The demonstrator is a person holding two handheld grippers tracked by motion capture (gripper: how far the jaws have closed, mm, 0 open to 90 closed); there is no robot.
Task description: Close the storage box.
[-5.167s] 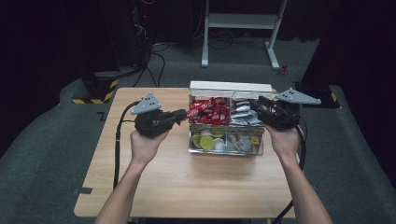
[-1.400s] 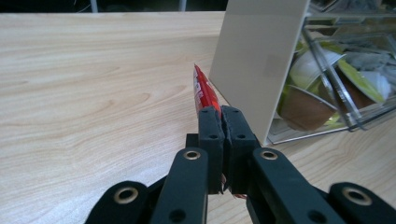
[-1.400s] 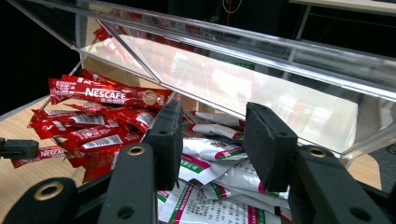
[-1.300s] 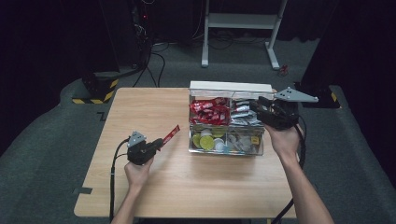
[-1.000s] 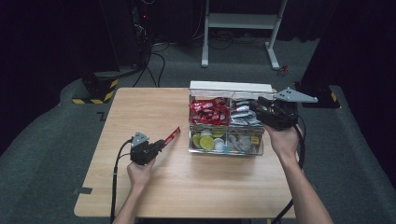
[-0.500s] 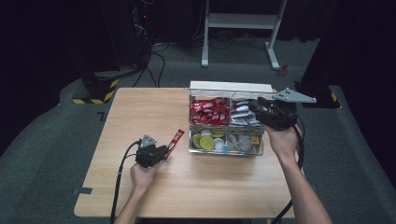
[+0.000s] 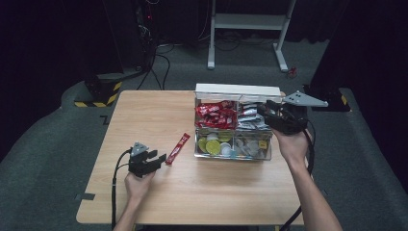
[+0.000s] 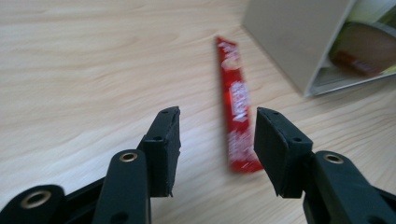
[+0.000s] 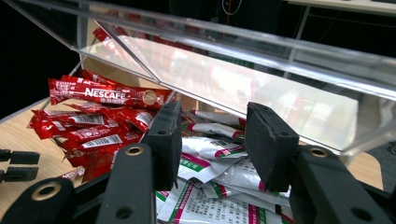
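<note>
Left hand-held gripper (image 7: 161, 157) sits low on the surface (image 7: 144, 110), at its left front. Its jaws have just been opening and now stand apart with nothing pressed between them. The red stick sachet (image 7: 177, 148), which I had clamped in this gripper half a second ago, now lies flat on the wood just ahead of the jaws. In the left gripper view the red stick sachet (image 8: 236, 106) runs away from me between the two pads, its near end roughly level with their tips; I see a gap on both sides, though blur makes me unsure whether the right pad brushes it.

The sachet lies just left of the clear organiser box (image 7: 233, 154), apart from its wall.

Right hand-held gripper (image 7: 263, 110) is where it was in the earlier frames, at the box's rear right compartment. In the right gripper view its jaws are part open over white sachets (image 9: 210, 144), gripping nothing, under the raised clear lid (image 9: 243, 60). Red sachets (image 9: 93, 116) fill the neighbouring compartment.
</note>
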